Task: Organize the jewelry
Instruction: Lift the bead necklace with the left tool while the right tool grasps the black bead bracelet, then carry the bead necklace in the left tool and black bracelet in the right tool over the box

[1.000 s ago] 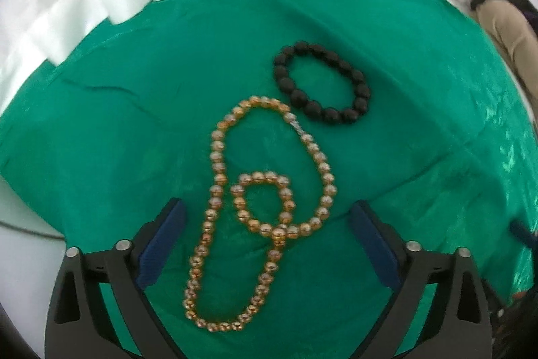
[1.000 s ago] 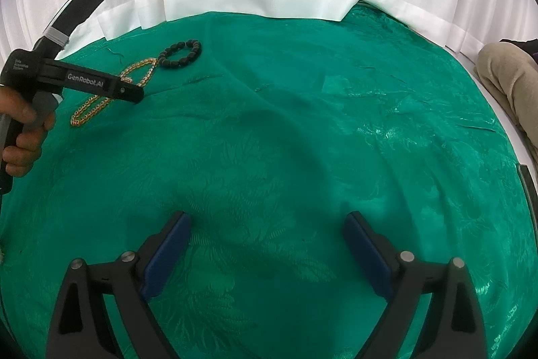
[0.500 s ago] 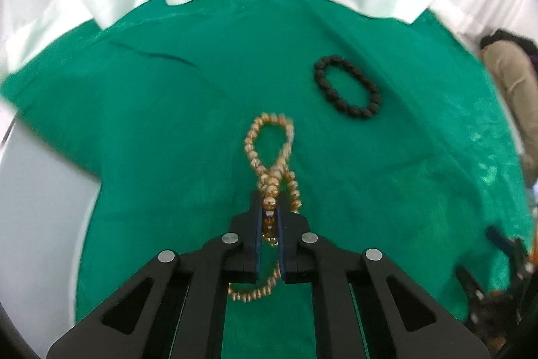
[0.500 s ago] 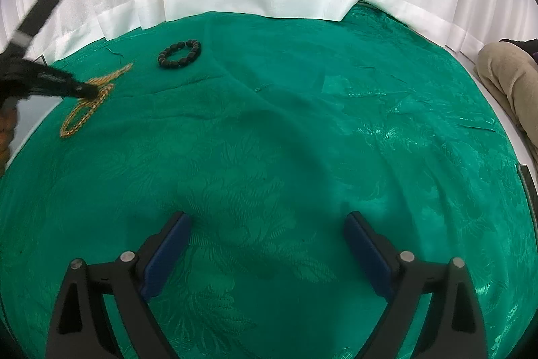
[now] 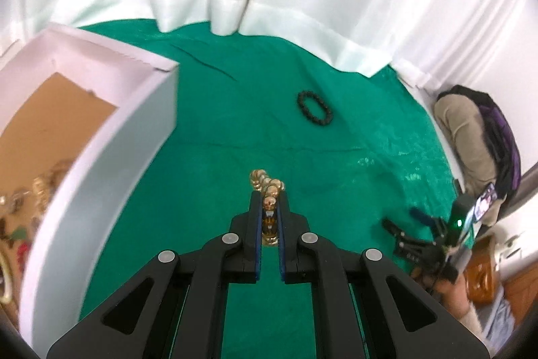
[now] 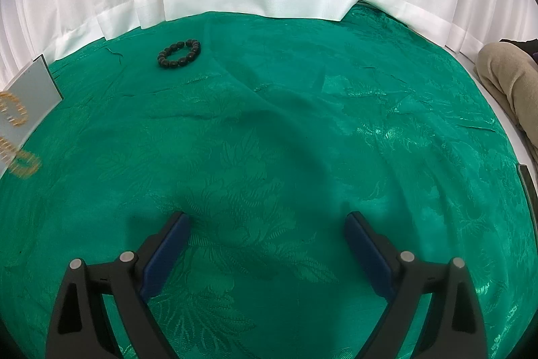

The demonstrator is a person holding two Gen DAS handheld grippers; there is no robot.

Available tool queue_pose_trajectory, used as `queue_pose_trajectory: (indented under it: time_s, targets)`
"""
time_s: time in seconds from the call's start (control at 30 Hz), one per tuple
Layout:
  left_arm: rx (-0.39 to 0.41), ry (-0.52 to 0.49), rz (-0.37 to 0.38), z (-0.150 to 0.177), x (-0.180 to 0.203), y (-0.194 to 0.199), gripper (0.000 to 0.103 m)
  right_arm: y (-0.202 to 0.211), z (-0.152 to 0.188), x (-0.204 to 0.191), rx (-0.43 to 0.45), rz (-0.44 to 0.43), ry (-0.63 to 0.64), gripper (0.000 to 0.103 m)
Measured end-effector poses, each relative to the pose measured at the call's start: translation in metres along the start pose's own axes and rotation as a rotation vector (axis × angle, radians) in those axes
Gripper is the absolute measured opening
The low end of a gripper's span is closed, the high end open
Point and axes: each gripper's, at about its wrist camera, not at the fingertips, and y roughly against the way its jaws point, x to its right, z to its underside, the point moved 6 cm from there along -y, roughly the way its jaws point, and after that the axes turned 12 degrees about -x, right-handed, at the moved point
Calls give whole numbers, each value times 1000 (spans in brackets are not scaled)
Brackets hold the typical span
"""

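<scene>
White pleated curtains back a counter draped in glossy green damask cloth (image 5: 215, 164). From the left wrist, the left tongs (image 5: 269, 207) pinch a strand of round golden beads (image 5: 267, 187) between blue pads, lifted above the cloth. A white cardboard box (image 5: 111, 137) with a brown floor stands just left, blurred trinkets inside. A ring of matte black beads (image 5: 314, 107) lies farther back. From the right wrist, the right tongs (image 6: 267, 221) gape wide over leaf-patterned cloth, holding nothing; the black ring sits far left.
</scene>
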Motion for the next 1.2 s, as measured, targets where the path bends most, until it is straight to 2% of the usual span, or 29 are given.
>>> queue_pose_trajectory:
  time_s: [0.1, 0.17, 0.2, 0.27, 0.33, 0.4, 0.43, 0.47, 0.5, 0.53, 0.63, 0.73, 0.77, 0.8, 0.83, 0.87, 1.03, 1.2]
  targets:
    - [10, 13, -10, 13, -9, 8, 5, 0, 0, 0, -20, 3, 1, 96]
    - [13, 18, -21, 22, -13, 10, 5, 1, -3, -3, -122, 1, 4, 95]
    - [16, 15, -30, 26, -15, 11, 5, 6, -8, -9, -157, -29, 12, 95]
    - [19, 12, -47, 35, -19, 9, 5, 28, -32, -26, -109, -93, 51, 95]
    - [18, 21, -39, 40, -21, 8, 5, 46, -66, -49, -34, -91, 116, 95]
    - [17, 36, -29, 44, -25, 9, 5, 44, -103, -75, 6, -109, 188, 94]
    - [16, 40, -27, 47, -26, 9, 5, 38, -118, -86, 10, -121, 207, 91]
    - [18, 42, -29, 49, -26, 10, 5, 28, -134, -98, 10, -138, 226, 75]
    - [21, 42, -33, 52, -27, 12, 5, 16, -149, -112, 2, -147, 254, 66]
    - [23, 40, -35, 55, -27, 13, 5, 1, -161, -124, -16, -135, 281, 60]
    - [21, 42, -37, 62, -28, 17, 5, -44, -183, -150, -65, -46, 330, 60]
    - [11, 43, -47, 67, -32, 16, 5, -73, -187, -163, -101, -1, 343, 60]
    - [5, 46, -51, 68, -34, 15, 5, -79, -186, -163, -118, 1, 338, 53]
    - [2, 48, -52, 69, -36, 14, 5, -77, -187, -162, -110, -31, 311, 45]
    - [-4, 53, -50, 70, -37, 12, 5, -79, -187, -159, -128, -52, 281, 19]
    - [-7, 55, -49, 71, -38, 11, 5, -78, -186, -154, -138, -67, 245, 12]
    - [-14, 61, -43, 76, -38, 9, 5, -58, -181, -132, -136, -159, 151, 12]
    - [-9, 52, -37, 81, -34, 18, 5, -15, -168, -111, -100, -349, 79, 12]
